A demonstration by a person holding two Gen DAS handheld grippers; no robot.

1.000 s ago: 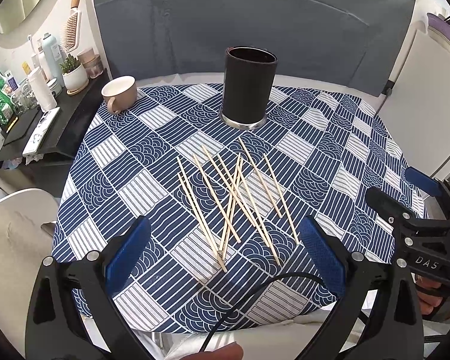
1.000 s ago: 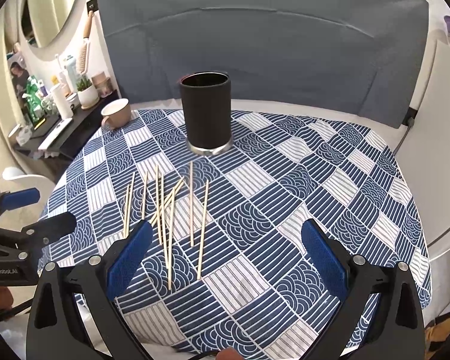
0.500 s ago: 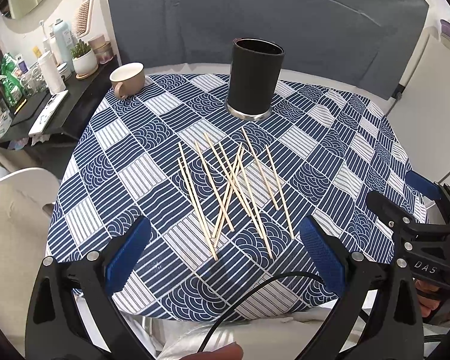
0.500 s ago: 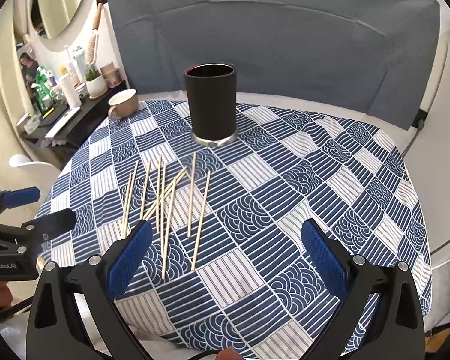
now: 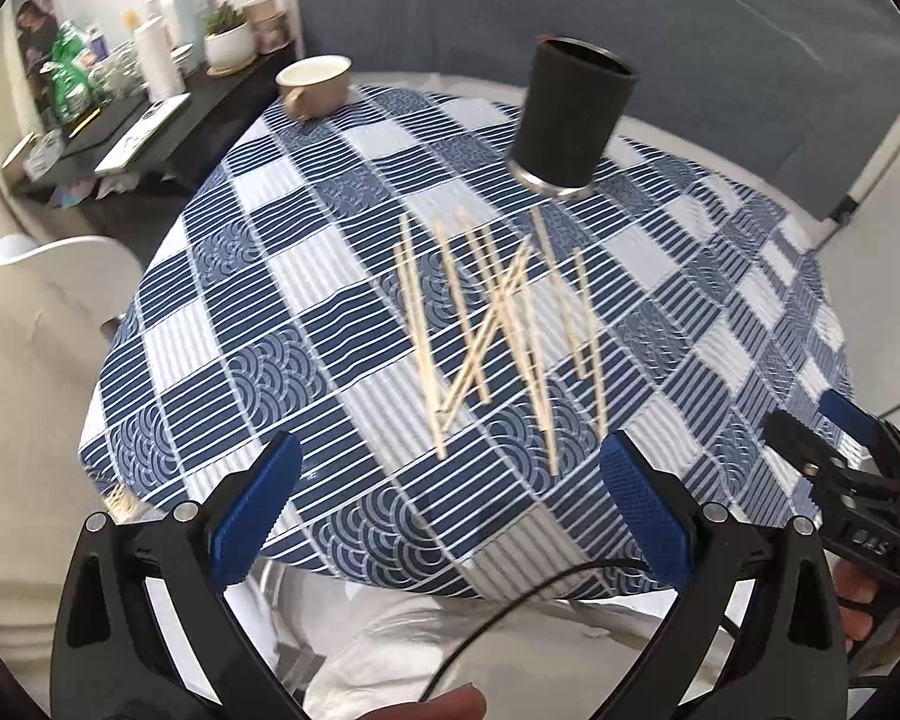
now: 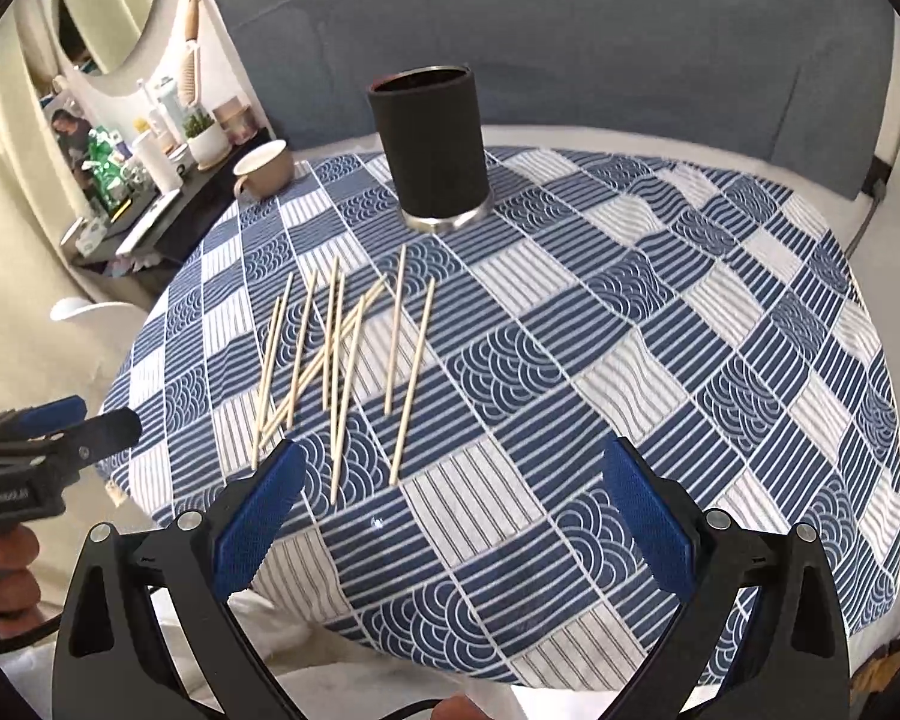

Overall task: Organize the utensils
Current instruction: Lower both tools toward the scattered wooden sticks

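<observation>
Left wrist view: the left claw (image 5: pixel 450 510) gapes wide, holding nothing. The sticks (image 5: pixel 498 324) lie just ahead, crossed on the cloth (image 5: pixel 240 324), with the cup (image 5: pixel 573 120) farther ahead. Thin overlapping sticks (hard to pinch singly) may roll or scatter.

Right wrist view: the right claw (image 6: pixel 450 516) is equally wide and empty, with sticks ahead-left. A careless reach could tip the cup.

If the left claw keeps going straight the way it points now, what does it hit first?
Probably the near ends of the scattered thin wooden sticks on the blue-and-white patterned tablecloth. The open left claw hangs over the table's near edge, aimed at them; the black cylindrical holder stands beyond. Depth is uncertain.
</observation>
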